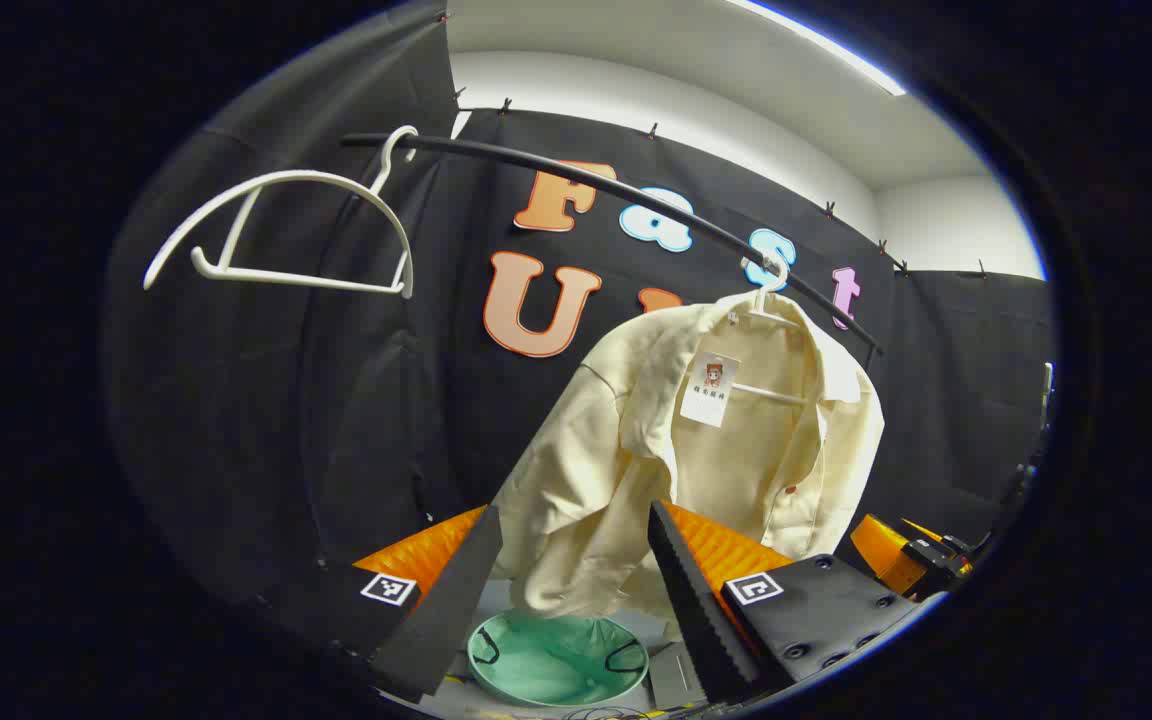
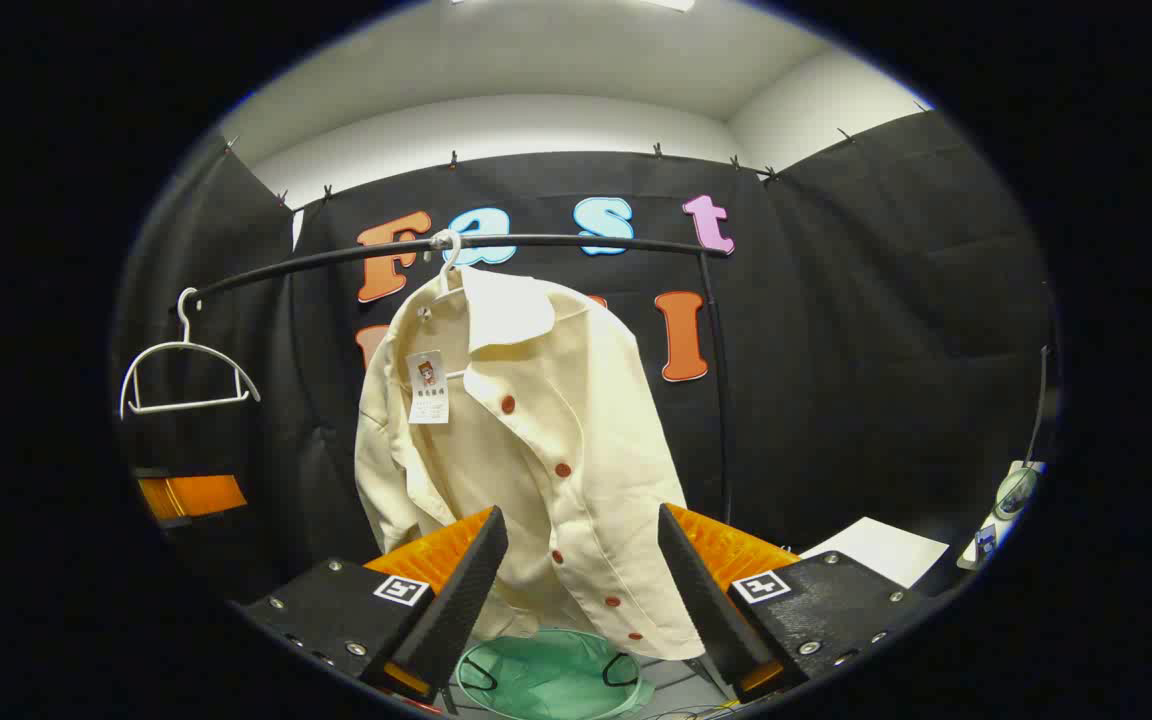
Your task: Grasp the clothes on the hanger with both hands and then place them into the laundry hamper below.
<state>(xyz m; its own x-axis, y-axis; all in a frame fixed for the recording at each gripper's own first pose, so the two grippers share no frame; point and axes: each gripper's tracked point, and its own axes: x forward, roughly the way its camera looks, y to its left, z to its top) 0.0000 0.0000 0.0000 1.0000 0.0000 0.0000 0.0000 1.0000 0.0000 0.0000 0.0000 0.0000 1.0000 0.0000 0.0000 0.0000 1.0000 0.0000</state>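
Observation:
A cream shirt with red buttons hangs on a white hanger from the black rail; it also hangs in the right gripper view. Below it stands the green laundry hamper, its mouth open upward. My left gripper is open, its fingers either side of the shirt's left sleeve and hem, apart from the cloth. My right gripper is open too, the shirt's lower front between its fingers without contact. The right gripper's orange side peeks in at the left view's lower right.
An empty white hanger hangs at the rail's left end. The rail's upright post stands right of the shirt. A white sheet lies at the lower right. An orange part shows at the left.

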